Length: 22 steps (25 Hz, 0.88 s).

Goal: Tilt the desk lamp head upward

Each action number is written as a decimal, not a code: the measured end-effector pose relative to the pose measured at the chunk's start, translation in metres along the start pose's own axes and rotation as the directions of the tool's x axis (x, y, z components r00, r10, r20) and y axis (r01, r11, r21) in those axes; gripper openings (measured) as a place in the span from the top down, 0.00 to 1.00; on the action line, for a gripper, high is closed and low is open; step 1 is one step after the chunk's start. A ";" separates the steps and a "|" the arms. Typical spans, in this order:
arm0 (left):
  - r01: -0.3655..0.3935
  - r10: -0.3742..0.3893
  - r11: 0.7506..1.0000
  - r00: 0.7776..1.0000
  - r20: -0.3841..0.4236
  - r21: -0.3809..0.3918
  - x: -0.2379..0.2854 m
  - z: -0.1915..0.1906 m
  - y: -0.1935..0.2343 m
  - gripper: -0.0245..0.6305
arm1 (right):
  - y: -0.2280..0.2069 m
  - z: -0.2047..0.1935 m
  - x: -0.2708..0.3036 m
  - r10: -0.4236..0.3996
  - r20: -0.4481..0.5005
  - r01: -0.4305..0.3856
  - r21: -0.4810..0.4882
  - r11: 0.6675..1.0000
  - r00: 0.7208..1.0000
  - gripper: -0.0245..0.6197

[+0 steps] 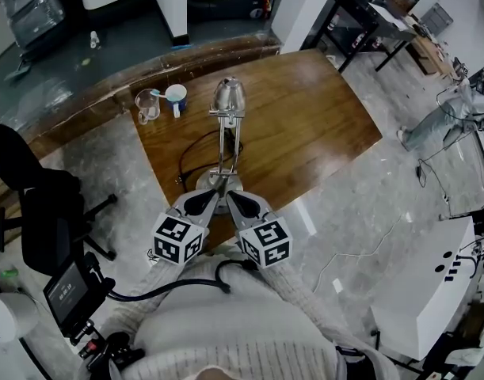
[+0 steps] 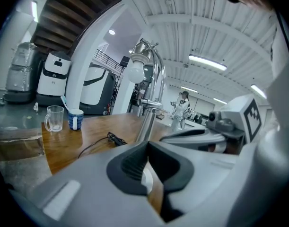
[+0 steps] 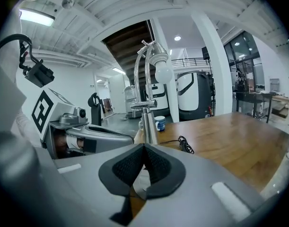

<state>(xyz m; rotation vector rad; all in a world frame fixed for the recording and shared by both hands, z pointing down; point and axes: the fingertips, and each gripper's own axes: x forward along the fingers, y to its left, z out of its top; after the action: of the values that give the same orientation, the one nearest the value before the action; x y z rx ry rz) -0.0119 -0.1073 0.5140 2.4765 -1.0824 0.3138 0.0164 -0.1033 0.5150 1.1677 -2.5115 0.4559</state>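
The desk lamp head (image 1: 228,95) is sitting at the top of its chrome arm, toward the far side of the wooden tabletop (image 1: 313,133), with the bulb (image 2: 136,72) hanging below it. I am judging it not yet tilted up.

The lamp's round base (image 1: 218,182) is standing near the tabletop's near edge. The left hand-held gripper (image 1: 213,198) and right hand-held gripper (image 1: 233,199) are both pointing at it from just beside it; I cannot tell whether either is touching it. Each has its jaws pressed together on nothing.

I am reading this as the approach, before any grasp. Next, one hand-held gripper is probably going to have to steady the base or arm. The other would climb to the head, opening to take its rim or nudging from beneath, gently so the lamp is not tipping.
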 end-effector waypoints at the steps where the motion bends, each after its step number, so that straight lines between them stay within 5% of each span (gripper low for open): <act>1: 0.000 0.000 1.000 1.000 -0.001 0.000 0.000 0.000 0.000 0.95 | 0.000 0.001 0.000 -0.002 0.001 0.002 -0.003 1.000 1.000 0.96; 22: 0.025 -0.025 1.000 1.000 -0.014 0.017 0.005 -0.001 -0.004 0.95 | -0.007 -0.004 0.002 -0.018 -0.005 0.018 0.018 1.000 1.000 0.96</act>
<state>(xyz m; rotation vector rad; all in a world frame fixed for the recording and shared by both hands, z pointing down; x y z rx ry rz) -0.0051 -0.1077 0.5155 2.4970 -1.0466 0.3335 0.0210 -0.1068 0.5204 1.1931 -2.4961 0.4768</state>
